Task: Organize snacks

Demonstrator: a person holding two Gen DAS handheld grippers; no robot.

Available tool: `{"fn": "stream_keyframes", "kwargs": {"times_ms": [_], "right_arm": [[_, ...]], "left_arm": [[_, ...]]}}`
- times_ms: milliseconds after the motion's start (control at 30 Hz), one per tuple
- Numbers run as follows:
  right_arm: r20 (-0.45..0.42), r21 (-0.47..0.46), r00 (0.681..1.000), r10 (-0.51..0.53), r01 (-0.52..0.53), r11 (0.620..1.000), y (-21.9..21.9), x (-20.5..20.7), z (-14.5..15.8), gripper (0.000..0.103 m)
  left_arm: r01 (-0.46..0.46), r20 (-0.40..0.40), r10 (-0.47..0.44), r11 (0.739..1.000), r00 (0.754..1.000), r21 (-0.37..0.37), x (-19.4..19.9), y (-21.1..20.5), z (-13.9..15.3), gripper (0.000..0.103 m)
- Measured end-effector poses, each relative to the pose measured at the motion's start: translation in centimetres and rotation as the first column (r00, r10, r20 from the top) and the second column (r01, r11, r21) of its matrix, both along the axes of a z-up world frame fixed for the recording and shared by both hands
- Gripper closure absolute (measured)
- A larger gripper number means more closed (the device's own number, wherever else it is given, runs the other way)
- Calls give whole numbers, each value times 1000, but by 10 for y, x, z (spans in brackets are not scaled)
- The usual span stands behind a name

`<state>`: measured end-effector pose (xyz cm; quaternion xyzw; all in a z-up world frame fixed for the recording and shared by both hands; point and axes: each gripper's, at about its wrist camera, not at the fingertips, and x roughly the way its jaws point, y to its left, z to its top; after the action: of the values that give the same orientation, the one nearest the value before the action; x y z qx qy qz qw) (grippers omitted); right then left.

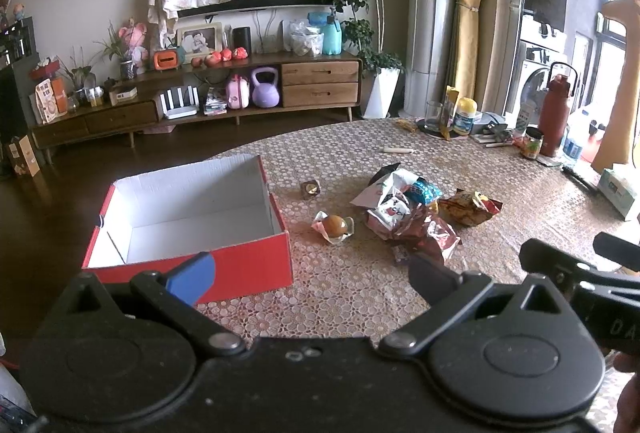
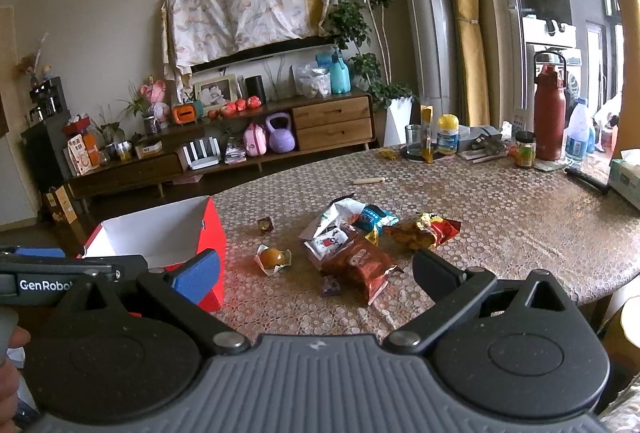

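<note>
An open red box [image 1: 224,265] with a white inside stands on the table's left; it also shows in the right wrist view [image 2: 214,233]. A pile of snack packets [image 1: 416,209] lies right of it, also in the right wrist view [image 2: 356,241]. A wrapped round bun [image 1: 334,226] and a small dark candy [image 1: 310,188] lie between box and pile. A small purple packet [image 2: 330,287] lies at the pile's near side. My left gripper [image 1: 310,275] is open and empty, short of the box and pile. My right gripper [image 2: 316,273] is open and empty, short of the pile.
At the table's far right stand a red bottle [image 2: 550,113], a glass [image 2: 414,139], a yellow-lidded jar [image 2: 447,134], a small jar [image 2: 525,150] and a tissue box [image 2: 626,177]. A white stick [image 2: 368,180] lies mid-table. A wooden sideboard [image 2: 224,153] stands behind.
</note>
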<state>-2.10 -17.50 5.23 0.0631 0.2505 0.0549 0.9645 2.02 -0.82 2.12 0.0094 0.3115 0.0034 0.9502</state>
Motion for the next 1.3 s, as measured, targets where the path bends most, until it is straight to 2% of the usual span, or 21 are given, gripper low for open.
{"fn": "stream_keyframes", "kwargs": {"times_ms": [467, 833, 1067, 1300], "right_arm": [[-8, -2, 1000, 2, -2, 1000, 0, 10, -1, 0], [-19, 10, 1000, 14, -14, 1000, -8, 30, -10, 0], [-31, -28, 999, 14, -15, 999, -24, 51, -30, 0], [-86, -60, 996, 31, -36, 998, -45, 89, -60, 0]], "left_arm": [[6, -8, -6, 1000, 1000, 5, 3, 4, -2, 0], [23, -45, -22, 1000, 999, 10, 31, -6, -9, 0], [67, -71, -64, 997, 995, 41, 53, -20, -25, 0], [120, -63, -115, 990, 991, 79, 89, -34, -41, 0]]}}
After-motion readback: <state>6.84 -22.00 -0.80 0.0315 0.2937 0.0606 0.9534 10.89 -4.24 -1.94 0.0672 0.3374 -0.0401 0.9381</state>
